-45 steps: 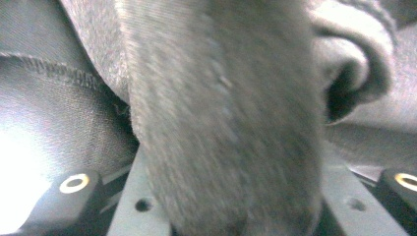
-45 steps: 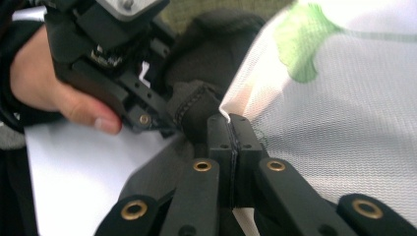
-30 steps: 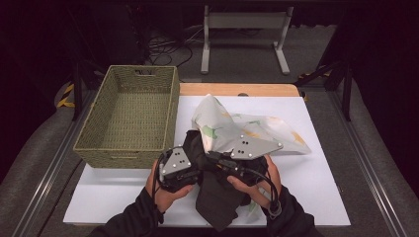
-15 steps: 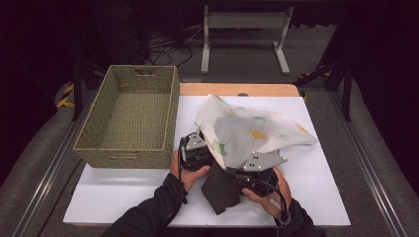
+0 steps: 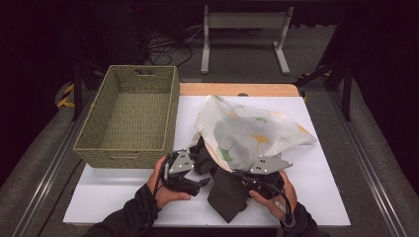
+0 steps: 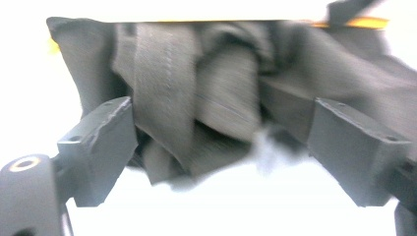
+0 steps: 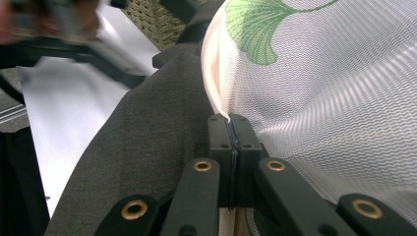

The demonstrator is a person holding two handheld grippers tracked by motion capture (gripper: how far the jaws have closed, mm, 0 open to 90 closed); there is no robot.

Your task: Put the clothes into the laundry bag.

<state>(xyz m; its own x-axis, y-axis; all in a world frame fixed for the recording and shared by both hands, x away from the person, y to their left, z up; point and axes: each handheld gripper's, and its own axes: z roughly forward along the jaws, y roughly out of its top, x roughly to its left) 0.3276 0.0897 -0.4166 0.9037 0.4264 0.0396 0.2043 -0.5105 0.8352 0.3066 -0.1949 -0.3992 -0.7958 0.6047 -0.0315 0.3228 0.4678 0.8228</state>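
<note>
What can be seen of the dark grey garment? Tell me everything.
The dark grey garment is a woven cloth, crumpled in folds on the white table, right of the basket. The leaf-printed mesh bag covers its far part; a flap points toward the person. The left hand-held gripper stands open around its folds, having just opened. The right hand-held gripper, shut on the bag's edge, rests against it.

surface: white table (image 5: pixel 316 187) | on it: wicker basket (image 5: pixel 129 118), dark garment (image 5: pixel 228 195), patterned cloth (image 5: pixel 249 133)

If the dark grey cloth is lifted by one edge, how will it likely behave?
The dark grey cloth lies crumpled in soft folds, so it will probably hang limp rather than keep its shape. Its woven surface looks matte, so slipping seems unlikely. Part of it lies under the leaf-print bag, so it may drag on that.
</note>
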